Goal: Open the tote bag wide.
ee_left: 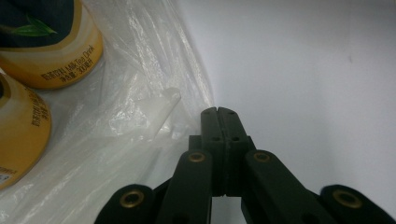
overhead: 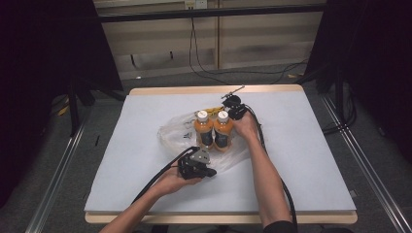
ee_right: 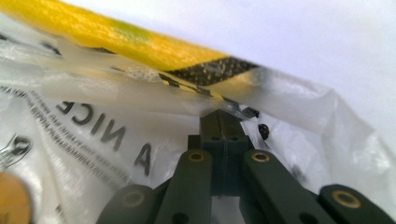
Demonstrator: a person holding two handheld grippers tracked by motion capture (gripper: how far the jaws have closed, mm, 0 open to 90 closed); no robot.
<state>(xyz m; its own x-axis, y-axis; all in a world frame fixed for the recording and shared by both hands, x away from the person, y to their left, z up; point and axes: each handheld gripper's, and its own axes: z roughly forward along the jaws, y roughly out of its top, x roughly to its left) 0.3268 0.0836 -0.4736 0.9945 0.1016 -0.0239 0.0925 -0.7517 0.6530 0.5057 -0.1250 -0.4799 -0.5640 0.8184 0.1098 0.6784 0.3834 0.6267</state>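
Both pairs of fingers are pressed together, pad against pad. On the left gripper (ee_left: 218, 111) the black fingers meet with no gap at the very edge of the clear plastic bag (ee_left: 140, 93), just beside a folded white corner of the film; whether any film is pinched between them cannot be told. In the high view this left gripper (overhead: 210, 172) lies low at the near side of the bag (overhead: 170, 127), held in the left hand (overhead: 172, 180), with its grey three-cornered plate facing up and its cable trailing back toward the person. The fingers of the right gripper (ee_right: 224, 114) are likewise closed, their tips touching the bag's film (ee_right: 303, 121) where a yellow strip with a black patterned end (ee_right: 140, 44) runs across behind it; black printed letters show on the plastic to the left. From above, the right gripper (overhead: 232, 108) sits at the far side of the bag, the right hand (overhead: 245, 125) just beside the bottles. Two orange bottles (overhead: 214, 130) with white caps stand upright side by side, touching, on the crumpled bag near the middle of the white table (overhead: 301, 160). Seen from the left gripper, their yellow-banded bases (ee_left: 51, 56) rest on the film at upper left.
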